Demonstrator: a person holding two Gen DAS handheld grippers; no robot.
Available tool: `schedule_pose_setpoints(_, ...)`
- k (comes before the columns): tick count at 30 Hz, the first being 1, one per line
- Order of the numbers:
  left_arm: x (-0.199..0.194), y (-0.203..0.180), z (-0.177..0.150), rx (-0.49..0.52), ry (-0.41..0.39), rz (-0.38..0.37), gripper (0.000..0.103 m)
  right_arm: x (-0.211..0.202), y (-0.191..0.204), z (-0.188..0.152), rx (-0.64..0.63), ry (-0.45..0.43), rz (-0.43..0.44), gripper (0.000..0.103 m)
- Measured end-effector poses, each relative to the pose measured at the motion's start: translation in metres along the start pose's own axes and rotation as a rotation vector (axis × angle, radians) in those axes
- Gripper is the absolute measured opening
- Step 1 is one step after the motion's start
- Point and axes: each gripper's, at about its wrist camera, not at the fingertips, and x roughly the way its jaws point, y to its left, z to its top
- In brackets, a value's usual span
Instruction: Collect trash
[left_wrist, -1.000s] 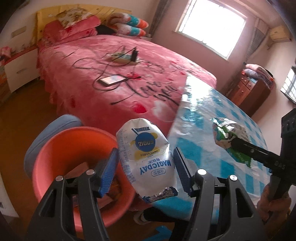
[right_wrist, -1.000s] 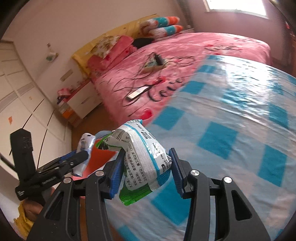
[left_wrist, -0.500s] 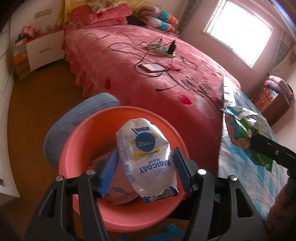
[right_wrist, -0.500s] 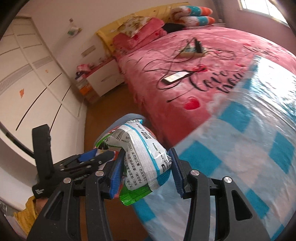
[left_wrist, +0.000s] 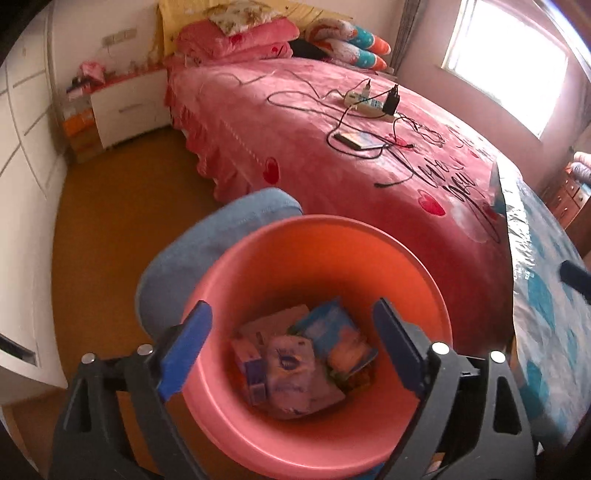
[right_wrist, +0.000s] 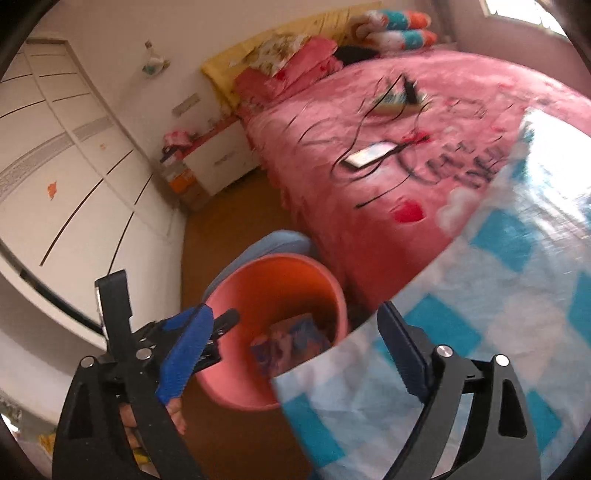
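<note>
A pink-orange plastic bin (left_wrist: 295, 258) stands on the floor beside the bed, with several snack wrappers (left_wrist: 295, 362) lying in its bottom. My left gripper (left_wrist: 291, 350) is open and empty, right above the bin's mouth. My right gripper (right_wrist: 295, 350) is open and empty, above the table corner next to the bin (right_wrist: 266, 280). The left gripper's fingers (right_wrist: 221, 325) show in the right wrist view at the bin's left rim. Wrappers (right_wrist: 291, 339) show inside the bin there too.
A table with a blue-and-white checked plastic cover (right_wrist: 498, 295) (left_wrist: 546, 314) stands right of the bin. A bed with a pink spread (left_wrist: 351, 147) carries a phone (left_wrist: 356, 140) and power strip (left_wrist: 365, 103). A blue stool (left_wrist: 221, 236) stands behind the bin. A white nightstand (left_wrist: 125, 107) and wardrobe (right_wrist: 55, 166) stand to the left.
Both grippers have opened and let go of their snack bags, which now lie in the bin. The left gripper moved over the bin; the right swung toward it.
</note>
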Motion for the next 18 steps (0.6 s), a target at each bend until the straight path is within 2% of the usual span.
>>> schedule_pose_setpoints(7,-0.017,-0.013,0.008,0.030,-0.079,-0.012,0.095,-0.029,-0.022,-0.007,0.006,-0.070,-0.114,0.092)
schedule_pose_setpoints(18,-0.049,-0.060,0.012,0.144,-0.227,-0.003,0.099,-0.060,-0.056,-0.027,0.054,-0.121,-0.217,0.092)
